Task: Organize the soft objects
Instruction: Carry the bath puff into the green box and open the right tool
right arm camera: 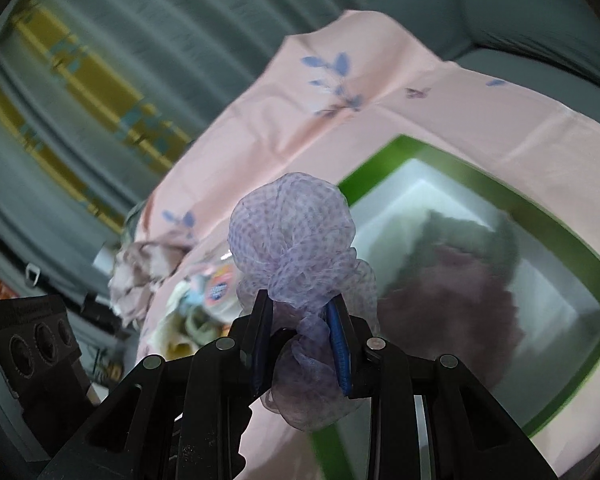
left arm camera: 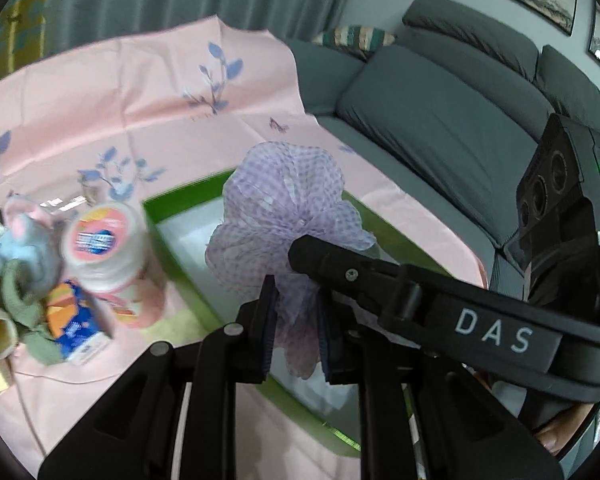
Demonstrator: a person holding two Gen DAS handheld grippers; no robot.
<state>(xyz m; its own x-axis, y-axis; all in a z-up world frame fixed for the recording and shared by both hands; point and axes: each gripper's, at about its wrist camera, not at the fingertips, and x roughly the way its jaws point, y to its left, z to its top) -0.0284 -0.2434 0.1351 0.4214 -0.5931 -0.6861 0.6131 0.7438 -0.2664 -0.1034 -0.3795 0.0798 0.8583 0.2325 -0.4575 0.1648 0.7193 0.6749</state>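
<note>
A lilac checked, gauzy scrunchie (left arm camera: 284,200) hangs over a green-rimmed tray (left arm camera: 180,200) with a white inside. My left gripper (left arm camera: 296,304) is shut on its lower folds, blue pads pressing from both sides. One of the right gripper's fingers (left arm camera: 340,266) reaches in from the right and lies against the same fabric. In the right wrist view my right gripper (right arm camera: 300,312) is shut on lilac checked gauze (right arm camera: 288,228), which puffs up above the pads and dangles below them. The tray (right arm camera: 380,168) lies just beyond. I cannot tell whether both grippers hold one piece.
A pink leaf-print cloth (left arm camera: 140,92) covers the table. At its left edge lie round tissue packs (left arm camera: 100,244), a blue-orange packet (left arm camera: 76,328), a plush toy (left arm camera: 24,240) and green socks (left arm camera: 24,304). A grey sofa (left arm camera: 440,128) stands to the right, curtains behind.
</note>
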